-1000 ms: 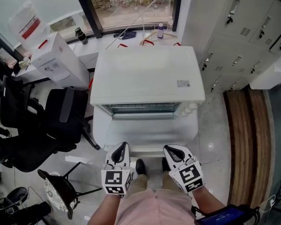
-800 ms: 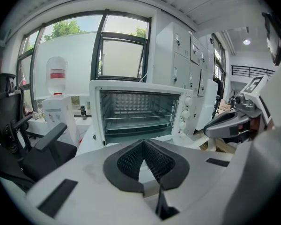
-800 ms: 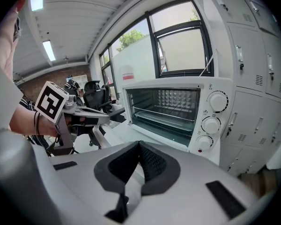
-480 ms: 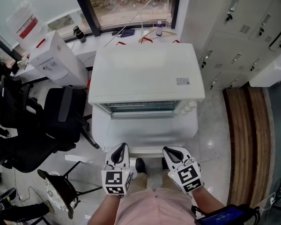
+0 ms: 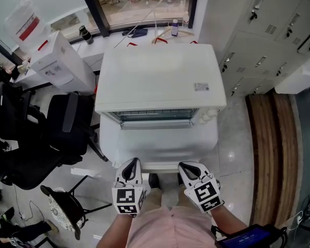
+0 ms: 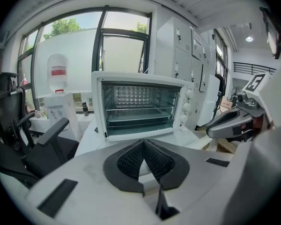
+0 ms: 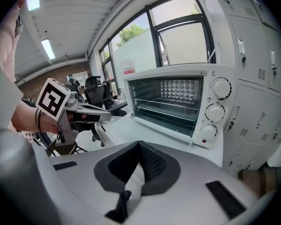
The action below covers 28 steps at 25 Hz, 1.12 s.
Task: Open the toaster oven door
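Note:
The white toaster oven (image 5: 157,76) stands on a white table, seen from above in the head view. Its door (image 5: 157,139) hangs down flat in front, and the wire racks inside (image 6: 136,114) show. Three knobs (image 7: 215,111) sit on its right side. My left gripper (image 5: 132,165) and right gripper (image 5: 185,168) are side by side just short of the door's front edge, apart from it. Both are shut with nothing between the jaws, as the left gripper (image 6: 143,142) and right gripper (image 7: 139,143) show in their own views.
A black office chair (image 5: 51,133) and a water dispenser (image 5: 57,61) stand to the left. Grey lockers (image 5: 268,35) and a wooden strip (image 5: 271,149) are on the right. A small stool (image 5: 62,211) is at lower left. Bottles (image 5: 174,27) stand on the window ledge behind.
The head view has drifted a little, so the oven sits slightly higher in the picture. Both grippers stay shut and nearly where they were.

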Motion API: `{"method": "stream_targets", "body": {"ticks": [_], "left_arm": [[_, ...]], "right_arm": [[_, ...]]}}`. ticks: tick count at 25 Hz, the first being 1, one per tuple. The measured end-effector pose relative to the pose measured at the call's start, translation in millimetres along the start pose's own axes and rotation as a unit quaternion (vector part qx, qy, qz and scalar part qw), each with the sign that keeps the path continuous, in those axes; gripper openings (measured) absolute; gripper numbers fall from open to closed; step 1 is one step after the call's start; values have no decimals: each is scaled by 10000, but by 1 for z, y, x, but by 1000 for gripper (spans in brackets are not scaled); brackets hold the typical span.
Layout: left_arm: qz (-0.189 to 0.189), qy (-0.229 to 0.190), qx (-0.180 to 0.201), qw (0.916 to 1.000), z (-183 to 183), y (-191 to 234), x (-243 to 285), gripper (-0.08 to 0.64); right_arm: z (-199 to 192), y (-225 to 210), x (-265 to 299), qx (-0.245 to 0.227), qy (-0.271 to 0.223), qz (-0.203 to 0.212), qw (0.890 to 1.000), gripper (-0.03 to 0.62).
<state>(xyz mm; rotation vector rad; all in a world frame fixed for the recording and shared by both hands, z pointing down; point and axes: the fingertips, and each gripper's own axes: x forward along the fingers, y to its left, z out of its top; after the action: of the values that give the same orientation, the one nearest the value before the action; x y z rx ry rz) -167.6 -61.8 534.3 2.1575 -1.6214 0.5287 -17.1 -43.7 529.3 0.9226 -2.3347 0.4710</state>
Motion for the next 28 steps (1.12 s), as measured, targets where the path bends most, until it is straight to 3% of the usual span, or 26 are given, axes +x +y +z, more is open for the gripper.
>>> {"method": "stream_targets", "body": {"ticks": [28], "left_arm": [[-37, 353, -79, 9993, -30, 0, 9, 12]], "right_arm": [[-35, -5, 17, 61, 422, 5, 9991, 2]]}}
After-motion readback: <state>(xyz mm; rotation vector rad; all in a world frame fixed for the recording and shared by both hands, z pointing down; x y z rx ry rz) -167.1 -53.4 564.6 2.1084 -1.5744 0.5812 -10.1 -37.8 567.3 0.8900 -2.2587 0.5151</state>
